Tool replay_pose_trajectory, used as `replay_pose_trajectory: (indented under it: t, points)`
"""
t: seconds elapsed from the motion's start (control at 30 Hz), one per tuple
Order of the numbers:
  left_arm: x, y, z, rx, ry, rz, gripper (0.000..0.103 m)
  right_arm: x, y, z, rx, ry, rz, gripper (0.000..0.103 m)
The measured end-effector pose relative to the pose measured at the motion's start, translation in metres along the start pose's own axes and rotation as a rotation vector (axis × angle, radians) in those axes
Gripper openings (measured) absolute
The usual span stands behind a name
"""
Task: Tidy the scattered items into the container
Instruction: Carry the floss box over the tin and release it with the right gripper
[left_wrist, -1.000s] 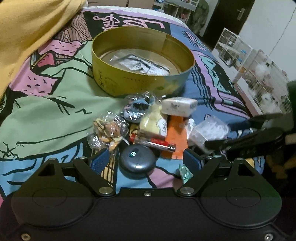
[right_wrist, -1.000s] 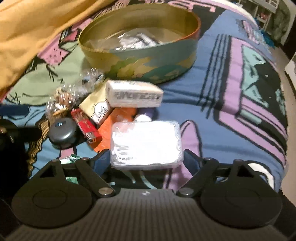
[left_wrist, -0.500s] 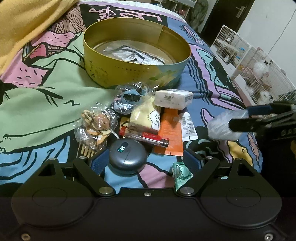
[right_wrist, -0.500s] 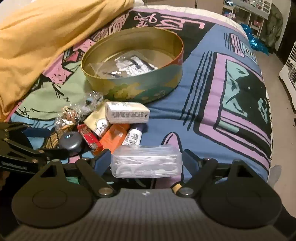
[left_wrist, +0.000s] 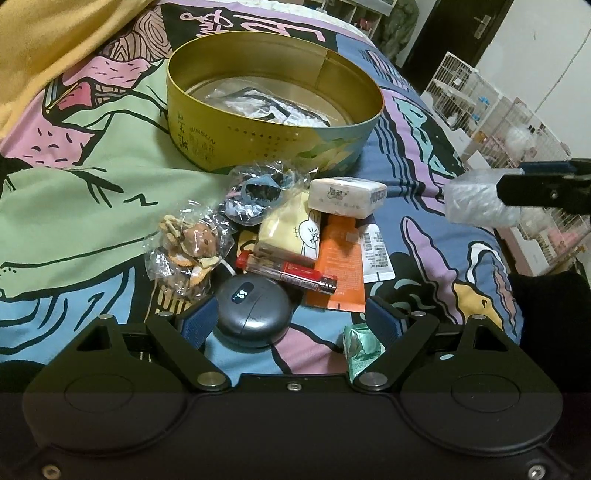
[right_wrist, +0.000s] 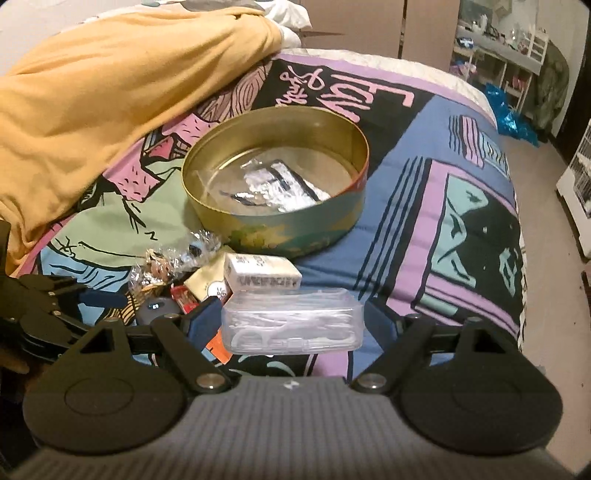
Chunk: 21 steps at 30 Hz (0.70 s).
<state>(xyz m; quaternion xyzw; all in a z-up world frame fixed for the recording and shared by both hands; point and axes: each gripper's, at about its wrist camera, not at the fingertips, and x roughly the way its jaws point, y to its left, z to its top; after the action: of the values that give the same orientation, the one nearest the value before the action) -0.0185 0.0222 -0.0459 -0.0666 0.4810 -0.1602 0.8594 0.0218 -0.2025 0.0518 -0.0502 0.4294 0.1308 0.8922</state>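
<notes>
Honestly the main worry is the clear plastic box of floss picks (right_wrist: 291, 320) slipping, since the right tool (right_wrist: 291, 325) has it pinched only by its short ends, held up off the bed and still short of the round tin (right_wrist: 275, 181). It's smooth hard plastic, so a tilt or a bump on the tin's rim on the way over could pop it loose, and it'd probably land back on the pile just in front of the tin. Box looks see-through and flat, rounded corners, packed with white picks, lid seems shut. The tin sits open on the patterned bedspread (right_wrist: 424, 221) with one crinkly clear packet (right_wrist: 273, 186) already inside, so plenty of room. Left tool (left_wrist: 291, 325) is spread wide and gripping nothing, sitting low with the dark round earbud case (left_wrist: 253, 312) between its fingers, closer to the left finger; can't tell if it's touching. If it closes off-centre, that domed case could squirt out sideways into the red lighter (left_wrist: 288, 272) and orange sachet (left_wrist: 341, 266) right beside it. White tissue pack (left_wrist: 347, 195), snack bag (left_wrist: 188, 243) and green wrapper (left_wrist: 360, 349) are still lying out in front of the tin too.
</notes>
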Motion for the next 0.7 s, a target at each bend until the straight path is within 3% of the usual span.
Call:
replay_pose_trajectory:
  t: [0.7]
  points:
    - [-0.002,0.016,-0.002,-0.057,-0.01,-0.019,0.085,-0.011,0.014,0.07,-0.094,-0.096,-0.005,0.084]
